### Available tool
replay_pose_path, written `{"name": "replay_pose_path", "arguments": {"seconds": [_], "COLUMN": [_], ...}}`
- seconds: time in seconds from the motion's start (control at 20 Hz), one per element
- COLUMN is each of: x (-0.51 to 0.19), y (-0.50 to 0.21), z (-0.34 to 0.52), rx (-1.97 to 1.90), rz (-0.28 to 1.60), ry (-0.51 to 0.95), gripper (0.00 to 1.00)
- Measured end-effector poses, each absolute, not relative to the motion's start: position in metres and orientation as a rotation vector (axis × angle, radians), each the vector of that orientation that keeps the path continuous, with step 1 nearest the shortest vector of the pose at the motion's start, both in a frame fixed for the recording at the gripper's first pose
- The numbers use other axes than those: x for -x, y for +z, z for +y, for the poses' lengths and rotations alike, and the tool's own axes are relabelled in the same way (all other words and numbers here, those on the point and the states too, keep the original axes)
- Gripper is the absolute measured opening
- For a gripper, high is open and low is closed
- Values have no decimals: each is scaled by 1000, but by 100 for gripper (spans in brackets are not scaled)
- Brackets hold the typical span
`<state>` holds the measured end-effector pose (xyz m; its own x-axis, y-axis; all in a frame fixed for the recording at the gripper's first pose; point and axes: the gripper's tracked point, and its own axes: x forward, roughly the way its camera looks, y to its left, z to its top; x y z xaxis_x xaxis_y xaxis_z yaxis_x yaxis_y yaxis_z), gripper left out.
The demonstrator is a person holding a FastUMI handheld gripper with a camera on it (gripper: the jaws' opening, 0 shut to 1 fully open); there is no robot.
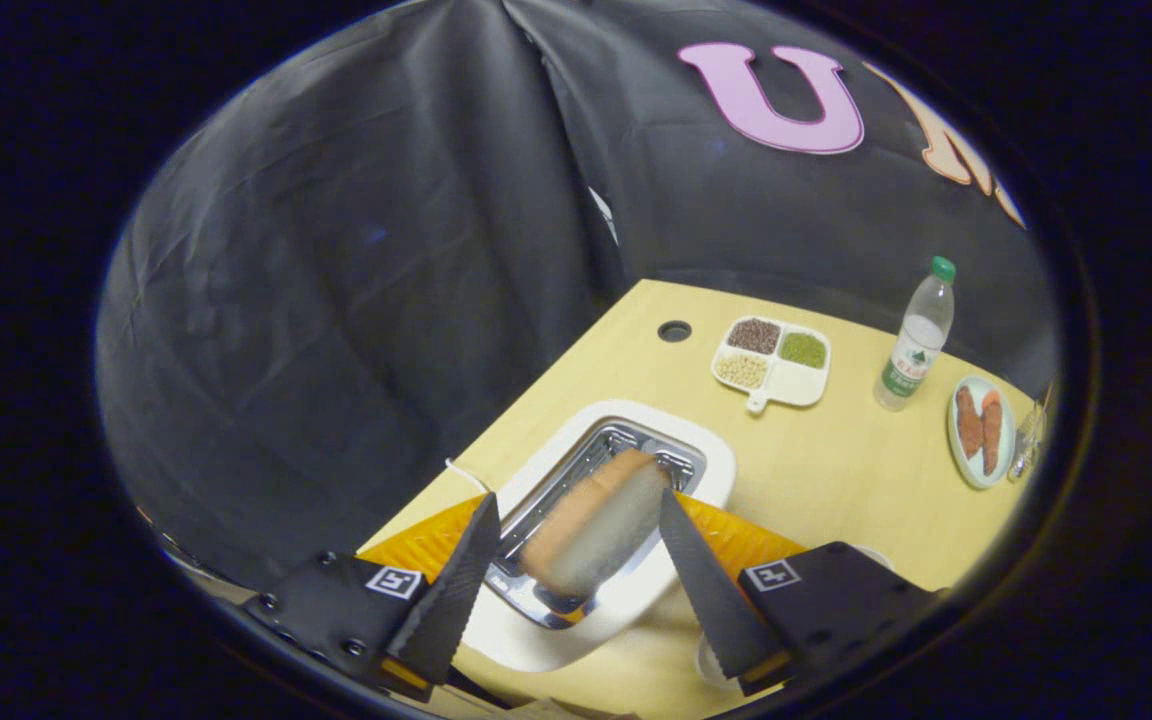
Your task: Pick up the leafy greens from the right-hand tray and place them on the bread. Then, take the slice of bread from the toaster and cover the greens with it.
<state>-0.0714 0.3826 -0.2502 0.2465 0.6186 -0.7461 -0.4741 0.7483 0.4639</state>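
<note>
Pale wooden table (836, 470) — toaster (706, 440), divided dish (772, 363), bottle (914, 340), plate (979, 432).

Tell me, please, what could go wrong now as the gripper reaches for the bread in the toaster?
1. The gripper is open and the bread slice lies tilted between its fingers; closing off-centre could pinch only a corner and drop it.
2. The right finger sits close to the toaster slot's metal edge, so it may catch there.
3. A hard squeeze may crush the soft slice.
</note>
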Motion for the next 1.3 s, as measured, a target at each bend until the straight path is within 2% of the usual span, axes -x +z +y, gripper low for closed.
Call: {"name": "replay_pose_path", "arguments": {"seconds": [0.35,0.55,0.95,1.3], "x": [61,52,23,31], "y": [-258,-228,-188,-231], "z": [367,359,287,210], "rx": [-106,-204,-399,-452], "rz": [1089,1038,900,932], "ry": [660,656,572,481], "gripper": [40,6,5,5]}}
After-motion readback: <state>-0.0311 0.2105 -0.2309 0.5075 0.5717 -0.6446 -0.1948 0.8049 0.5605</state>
